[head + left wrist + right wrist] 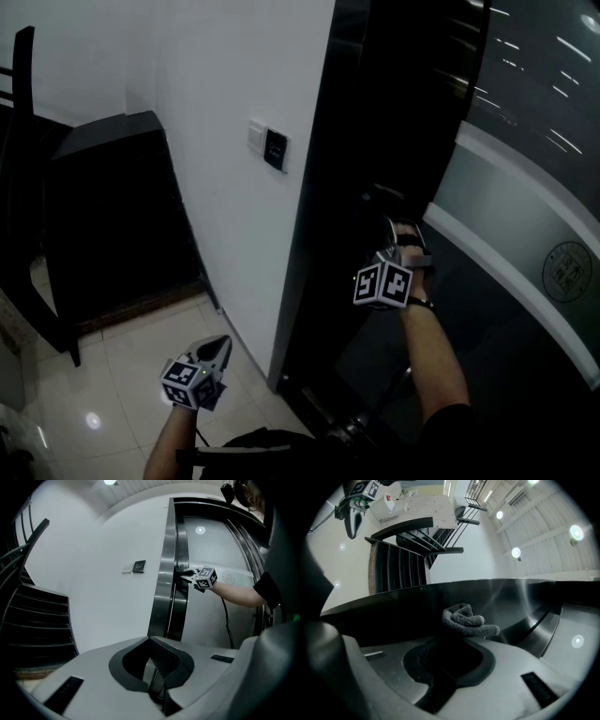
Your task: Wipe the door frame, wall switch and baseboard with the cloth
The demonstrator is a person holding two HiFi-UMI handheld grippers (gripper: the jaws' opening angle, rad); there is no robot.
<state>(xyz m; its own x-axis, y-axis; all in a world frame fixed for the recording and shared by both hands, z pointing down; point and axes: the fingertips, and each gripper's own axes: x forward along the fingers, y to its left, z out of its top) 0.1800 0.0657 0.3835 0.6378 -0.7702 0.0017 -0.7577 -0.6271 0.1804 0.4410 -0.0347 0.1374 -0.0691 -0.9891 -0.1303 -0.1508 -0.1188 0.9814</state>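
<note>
My right gripper (401,234) is shut on a crumpled grey cloth (467,619) and presses it against the dark metal door frame (347,187) at about mid height. The right gripper view shows the cloth bunched at the jaw tips (459,634) against the glossy frame (393,611). My left gripper (217,349) hangs low over the floor by the white wall, shut and holding nothing (157,667). The wall switch (268,145) sits on the white wall left of the frame, also seen as the switch (136,566) in the left gripper view. The baseboard cannot be made out.
A dark slatted stair or cabinet (103,206) stands at the left with a dark rail (23,112) beside it. Pale glossy tiles (131,366) cover the floor. A frosted glass door panel (525,234) lies right of the frame. A thin cable (227,620) hangs under the right forearm.
</note>
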